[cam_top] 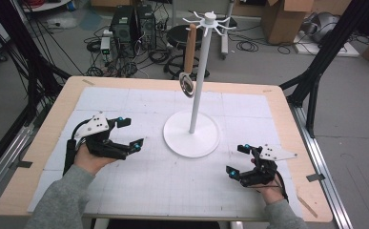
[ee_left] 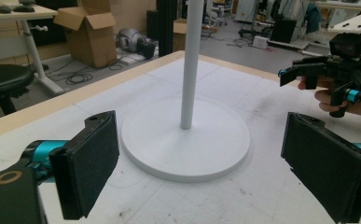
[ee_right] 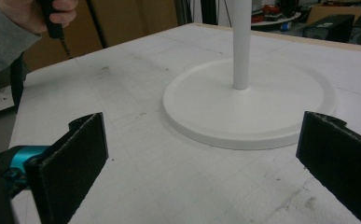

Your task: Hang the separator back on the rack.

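A white stand (cam_top: 191, 138) stood mid-table, a spoon (cam_top: 188, 57) hanging from its top hooks. The left gripper (cam_top: 127, 133) and right gripper (cam_top: 235, 160) flanked its base, jaws spread and empty, on the table (cam_top: 277, 102).

No legible text, labels, brands, numbers or signs on any surface, white table mat (cam_top: 139, 181) printed with a plain unnumbered grid, cardboard boxes (ee_left: 92, 32) in the background bare of readable print, computer towers (cam_top: 133, 24) too small to read
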Demonstrator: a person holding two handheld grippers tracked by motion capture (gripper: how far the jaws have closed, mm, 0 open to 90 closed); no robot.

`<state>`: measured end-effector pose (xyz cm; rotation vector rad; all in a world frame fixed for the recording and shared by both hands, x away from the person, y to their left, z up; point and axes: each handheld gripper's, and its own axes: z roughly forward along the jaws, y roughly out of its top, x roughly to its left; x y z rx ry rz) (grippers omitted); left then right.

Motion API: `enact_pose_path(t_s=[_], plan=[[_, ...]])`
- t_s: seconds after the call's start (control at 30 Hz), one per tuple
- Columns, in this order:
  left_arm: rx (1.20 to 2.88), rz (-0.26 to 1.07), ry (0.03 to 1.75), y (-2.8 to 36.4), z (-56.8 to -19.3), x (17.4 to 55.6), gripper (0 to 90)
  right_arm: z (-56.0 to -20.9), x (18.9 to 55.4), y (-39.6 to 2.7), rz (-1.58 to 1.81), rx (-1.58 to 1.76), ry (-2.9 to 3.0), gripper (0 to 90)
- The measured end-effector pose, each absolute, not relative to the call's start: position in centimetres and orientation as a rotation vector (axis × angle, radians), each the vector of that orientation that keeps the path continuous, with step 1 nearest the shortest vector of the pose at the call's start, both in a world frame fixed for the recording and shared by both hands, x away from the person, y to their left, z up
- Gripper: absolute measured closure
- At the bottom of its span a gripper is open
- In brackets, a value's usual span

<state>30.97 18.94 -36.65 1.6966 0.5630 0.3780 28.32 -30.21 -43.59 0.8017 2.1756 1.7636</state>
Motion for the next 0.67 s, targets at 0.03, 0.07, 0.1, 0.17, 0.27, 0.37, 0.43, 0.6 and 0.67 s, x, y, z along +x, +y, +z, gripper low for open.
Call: enact_pose_path(t_s=[0.03,0.07,0.1,0.17,0.27,0.37,0.43,0.6,0.67], plan=[[1.693,0.382,0.569,19.2,-36.9,30.9,11.9,-43.6,28.3,-30.2,1.767,0.797,2.174,1.2],[1.695,0.385,0.576,19.5,-37.0,30.9,11.9,-43.5,28.3,-30.3,1.769,0.797,2.169,1.2],[1.690,0.388,0.586,19.8,-37.2,30.8,11.9,-43.6,28.3,-30.3,1.766,0.800,2.168,1.2],[1.692,0.402,0.596,20.3,-37.7,30.6,11.9,-43.6,28.4,-30.3,1.766,0.807,2.167,1.1],[1.705,0.409,0.620,21.0,-38.4,30.5,11.9,-43.6,28.4,-30.3,1.763,0.803,2.167,1.2],[1.726,0.425,0.643,21.7,-39.2,30.2,12.0,-43.6,28.3,-30.3,1.755,0.799,2.174,1.2],[1.716,0.425,0.656,22.3,-39.6,30.1,12.0,-43.6,28.3,-30.3,1.753,0.798,2.172,1.2],[1.705,0.434,0.695,23.5,-40.7,29.8,12.0,-43.6,28.3,-30.3,1.752,0.803,2.173,1.2],[1.720,0.432,0.718,23.8,-41.1,29.8,12.0,-43.6,28.3,-30.3,1.754,0.801,2.170,1.1]])
